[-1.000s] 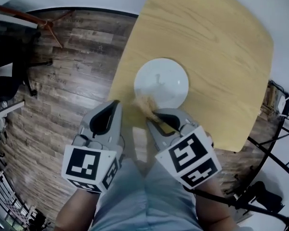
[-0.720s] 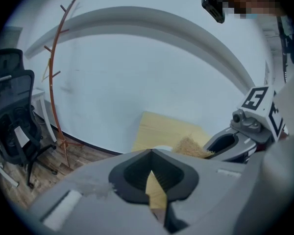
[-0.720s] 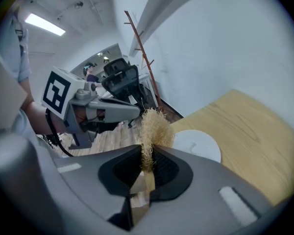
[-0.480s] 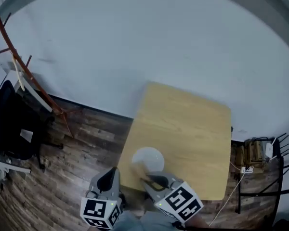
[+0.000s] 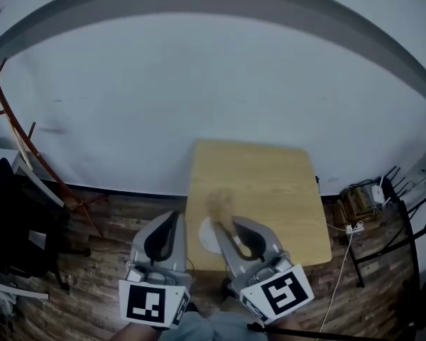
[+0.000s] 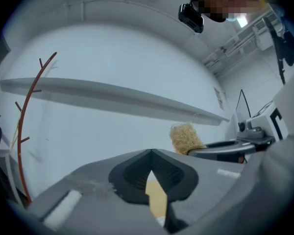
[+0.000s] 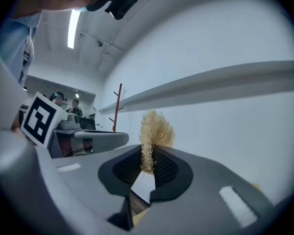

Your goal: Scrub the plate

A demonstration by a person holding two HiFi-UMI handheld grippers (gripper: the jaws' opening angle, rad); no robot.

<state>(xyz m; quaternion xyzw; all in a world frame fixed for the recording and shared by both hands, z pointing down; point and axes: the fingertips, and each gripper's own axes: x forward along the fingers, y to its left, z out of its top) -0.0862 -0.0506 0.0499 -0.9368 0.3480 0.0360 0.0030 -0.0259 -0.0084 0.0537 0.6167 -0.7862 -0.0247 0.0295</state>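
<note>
- Far left, about 9 o'clock in the head view, a thin red-brown coat stand [image 5: 14, 130] rises against the plain white wall [image 5: 199, 84]. Below it lies a dark wood-plank floor [image 5: 106, 215].
- My left tongs [image 5: 172, 217] sit at 7 o'clock, just off the table's left edge and over the floor. The dark jaws meet at the tips and have hold of nothing. In the left gripper view only a sliver of tabletop shows through the slit behind the tips.
- The round white plate [image 5: 207, 239] lies at the near left corner of the light wooden table [image 5: 263, 183], close to 6 o'clock in the head view. It sits between my two tongs, and the right one covers part of it.
- My right tongs [image 5: 225, 227] are pinched tight on a tan, straw-like fibre scrubber [image 7: 156, 126], whose tuft sticks out past the jaw tips.
- In the head view the scrubber is a blurred tan patch at the plate's 12 o'clock, over the tabletop. In the right gripper view it has the white wall behind it. I cannot tell whether it touches the plate.
- Far right, about 4 o'clock, a white power strip [image 5: 375, 193] lies on the floor beside the table.
</note>
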